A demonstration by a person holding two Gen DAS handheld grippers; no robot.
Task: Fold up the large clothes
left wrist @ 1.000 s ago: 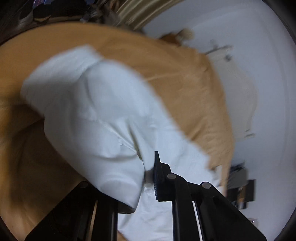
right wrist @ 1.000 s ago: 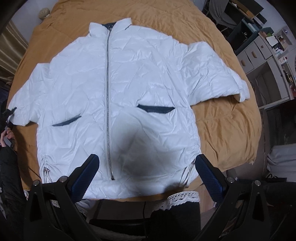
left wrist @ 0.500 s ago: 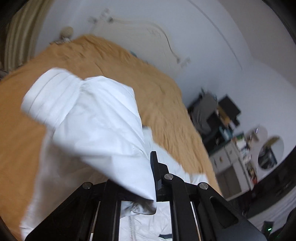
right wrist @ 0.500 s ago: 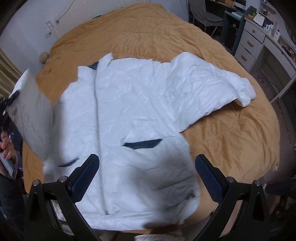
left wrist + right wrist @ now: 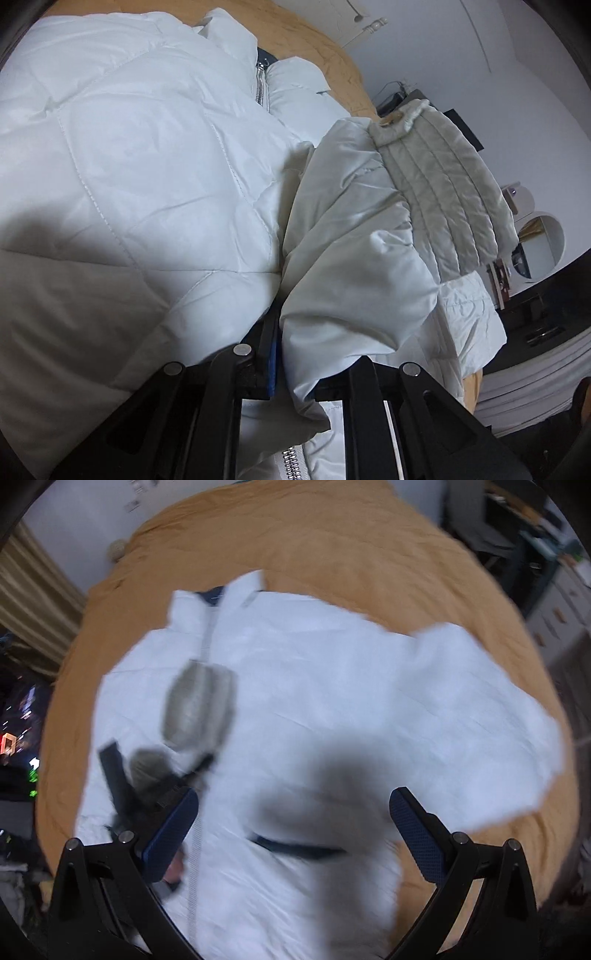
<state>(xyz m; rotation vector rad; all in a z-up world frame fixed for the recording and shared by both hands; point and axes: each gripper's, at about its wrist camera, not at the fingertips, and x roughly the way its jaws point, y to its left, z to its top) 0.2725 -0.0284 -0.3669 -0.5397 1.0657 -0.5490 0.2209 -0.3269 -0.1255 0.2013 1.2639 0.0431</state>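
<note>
Folding is barely begun: left gripper [image 5: 291, 373] pinches 1 sleeve [image 5: 362, 258] over the jacket [image 5: 314, 716] front, right gripper [image 5: 291, 834] gapes empty, other sleeve [image 5: 491, 701] untouched toward the bed's [image 5: 332, 535] right edge.

L wrist cam: v. close, low over the white jacket [image 5: 140, 155], facing across bed [image 5: 332, 55] twd far wall. R wrist cam: higher, looking steeply down on whole bed. Both share jacket's zip/collar area.
</note>
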